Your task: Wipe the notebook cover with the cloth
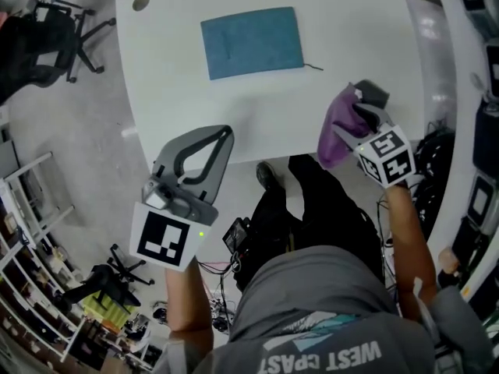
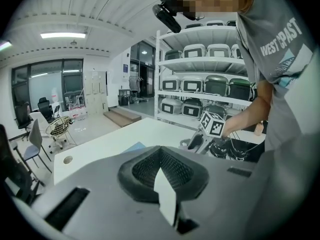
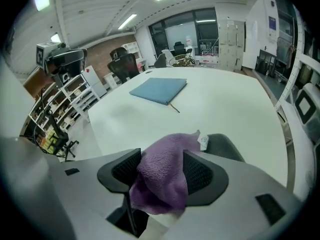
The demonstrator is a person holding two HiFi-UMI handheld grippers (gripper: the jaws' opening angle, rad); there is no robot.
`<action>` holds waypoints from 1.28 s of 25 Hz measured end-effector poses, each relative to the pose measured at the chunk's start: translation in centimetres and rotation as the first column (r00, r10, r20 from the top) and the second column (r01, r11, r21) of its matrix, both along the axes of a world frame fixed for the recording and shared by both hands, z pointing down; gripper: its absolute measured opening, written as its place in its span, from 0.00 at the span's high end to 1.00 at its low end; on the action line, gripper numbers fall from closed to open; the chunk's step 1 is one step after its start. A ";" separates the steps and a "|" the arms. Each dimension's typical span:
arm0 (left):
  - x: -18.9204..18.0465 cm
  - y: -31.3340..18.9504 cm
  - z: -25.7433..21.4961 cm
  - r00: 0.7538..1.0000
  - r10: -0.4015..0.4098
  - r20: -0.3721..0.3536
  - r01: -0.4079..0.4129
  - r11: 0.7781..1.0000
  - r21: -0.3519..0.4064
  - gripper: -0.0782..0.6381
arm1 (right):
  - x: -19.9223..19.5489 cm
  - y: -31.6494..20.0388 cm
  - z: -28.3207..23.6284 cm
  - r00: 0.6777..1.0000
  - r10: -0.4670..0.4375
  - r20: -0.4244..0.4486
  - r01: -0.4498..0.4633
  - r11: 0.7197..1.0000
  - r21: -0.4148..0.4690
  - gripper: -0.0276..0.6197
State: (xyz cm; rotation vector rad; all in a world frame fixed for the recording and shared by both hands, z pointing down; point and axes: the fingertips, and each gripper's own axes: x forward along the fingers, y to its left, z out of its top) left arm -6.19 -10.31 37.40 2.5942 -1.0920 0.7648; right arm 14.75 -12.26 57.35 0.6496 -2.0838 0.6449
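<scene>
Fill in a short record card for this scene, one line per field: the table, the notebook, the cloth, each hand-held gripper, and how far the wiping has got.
table: white, bears the notebook
notebook: blue, closed, flat on the table's far part, nothing touching it
cloth: purple, by the table's near edge, apart from the notebook
right hand-held gripper: jaws wide apart, cloth lying between them
left hand-held gripper: jaws together, nothing between them
wiping: not yet begun
</scene>
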 end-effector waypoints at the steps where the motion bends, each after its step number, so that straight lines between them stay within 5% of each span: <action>1: -0.1 0.0 0.2 1.000 -0.003 -0.003 0.003 1.000 -0.003 0.89 | 0.0 0.0 0.4 1.000 -0.001 -0.008 0.001 1.000 0.001 0.55; 8: -1.5 0.1 0.5 0.999 -0.032 -0.015 0.032 0.999 -0.008 0.89 | -0.2 -0.3 0.8 0.999 0.003 -0.043 -0.001 0.999 0.036 0.56; 12: -1.8 0.1 0.6 0.999 -0.037 -0.017 0.037 0.999 -0.008 0.89 | 0.3 -0.4 0.9 0.997 -0.002 -0.073 0.006 0.999 0.049 0.75; 15: -1.9 0.1 0.6 0.999 -0.040 -0.022 0.040 0.999 -0.001 0.89 | 0.6 -0.6 1.0 0.996 0.001 -0.089 0.003 0.999 0.051 0.79; 24: -3.5 0.8 0.1 0.996 -0.083 -0.035 0.084 0.996 0.014 0.89 | -0.7 -2.9 -2.0 0.999 0.040 -0.029 -0.035 0.988 0.152 0.81; 32: -5.7 2.6 0.2 0.983 -0.178 -0.045 0.179 0.984 0.009 0.89 | -7.0 -8.7 -3.3 0.999 -0.033 0.025 0.026 0.966 0.257 0.81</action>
